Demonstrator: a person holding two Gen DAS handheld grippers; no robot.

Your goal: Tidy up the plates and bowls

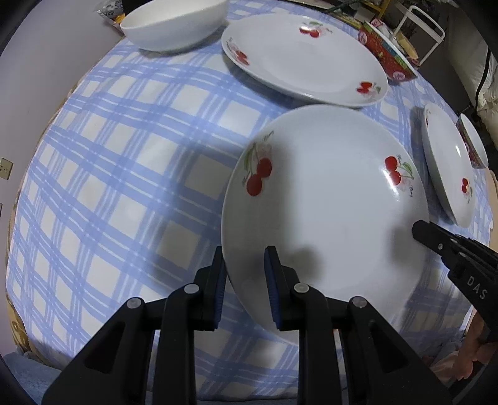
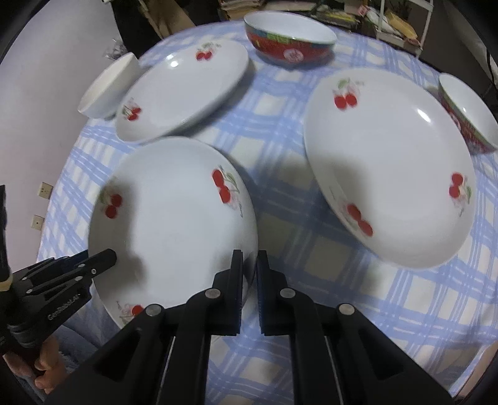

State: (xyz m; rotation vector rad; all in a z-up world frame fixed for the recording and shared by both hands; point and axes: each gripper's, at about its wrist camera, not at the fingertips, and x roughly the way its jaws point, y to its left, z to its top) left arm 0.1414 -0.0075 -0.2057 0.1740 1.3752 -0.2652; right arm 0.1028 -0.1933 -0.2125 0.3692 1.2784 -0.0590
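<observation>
My left gripper (image 1: 244,280): pads closed on the near-left rim of the held plate, one pad under, one on top.
My right gripper (image 2: 250,288): pads nearly together, pinching the same plate's near-right rim.
Held plate (image 1: 323,212): white with cherry prints, tilted, near edge raised between my two grippers, over the tablecloth.
Tablecloth (image 1: 109,187): blue and white check.
Second cherry plate (image 1: 305,59): flat on the cloth, far of the held one.
Third cherry plate (image 2: 392,168): right of the held one, apart from it.
White bowl (image 1: 174,25): far left.
Red patterned bowl (image 2: 289,37): far side, centre.
Another red bowl (image 2: 470,115): far right edge.
</observation>
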